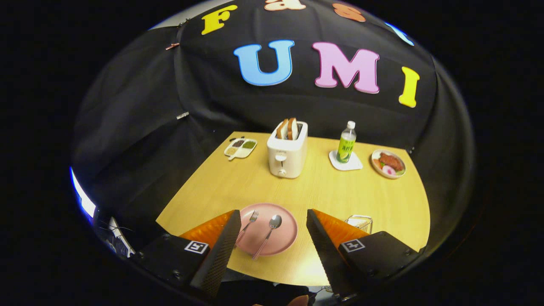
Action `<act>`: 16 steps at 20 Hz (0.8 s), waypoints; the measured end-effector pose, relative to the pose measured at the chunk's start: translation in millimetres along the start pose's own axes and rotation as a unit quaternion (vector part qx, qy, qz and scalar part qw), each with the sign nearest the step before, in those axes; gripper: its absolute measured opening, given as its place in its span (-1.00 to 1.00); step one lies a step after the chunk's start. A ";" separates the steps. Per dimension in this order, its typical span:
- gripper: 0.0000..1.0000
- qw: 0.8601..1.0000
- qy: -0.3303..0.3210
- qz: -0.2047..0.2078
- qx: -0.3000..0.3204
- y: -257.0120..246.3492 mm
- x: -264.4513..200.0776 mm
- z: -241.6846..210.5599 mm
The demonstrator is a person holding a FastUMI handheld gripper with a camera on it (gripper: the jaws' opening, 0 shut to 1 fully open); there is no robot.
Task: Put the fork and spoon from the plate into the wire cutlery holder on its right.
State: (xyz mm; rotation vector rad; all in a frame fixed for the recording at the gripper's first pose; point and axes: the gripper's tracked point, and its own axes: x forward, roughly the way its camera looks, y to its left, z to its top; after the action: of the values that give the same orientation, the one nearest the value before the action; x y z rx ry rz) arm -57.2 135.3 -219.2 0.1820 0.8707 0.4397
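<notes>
A pink plate [285, 238] lies on the wooden table near its front edge, seen between my two fingers. On it rest a silver fork [248, 225], on the left, and a silver spoon [269, 233] beside it, both with handles pointing toward me. The wire cutlery holder [359, 222] stands to the plate's right, partly hidden behind my right finger. My gripper [272, 214] hovers above the table's front edge, open, with nothing between its fingers.
A white toaster [287, 154] with bread slices stands mid-table beyond the plate. Farther back are a divided dish of grains [240, 148] on the left, a green bottle [347, 146] on a white coaster, and a plate of food [388, 163] at the right.
</notes>
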 end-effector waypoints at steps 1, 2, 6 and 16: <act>0.90 1.000 0.018 0.005 0.006 -0.1 10.5 -11.3; 0.90 0.999 0.038 0.008 0.010 0.8 18.8 -21.8; 0.80 0.993 0.114 0.015 0.008 7.5 52.6 -67.0; 0.19 0.965 0.261 -0.011 0.028 19.7 128.8 -165.5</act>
State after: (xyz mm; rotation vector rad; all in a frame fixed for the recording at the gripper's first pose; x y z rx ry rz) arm -118.4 206.4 -407.8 0.1085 1.4033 0.4492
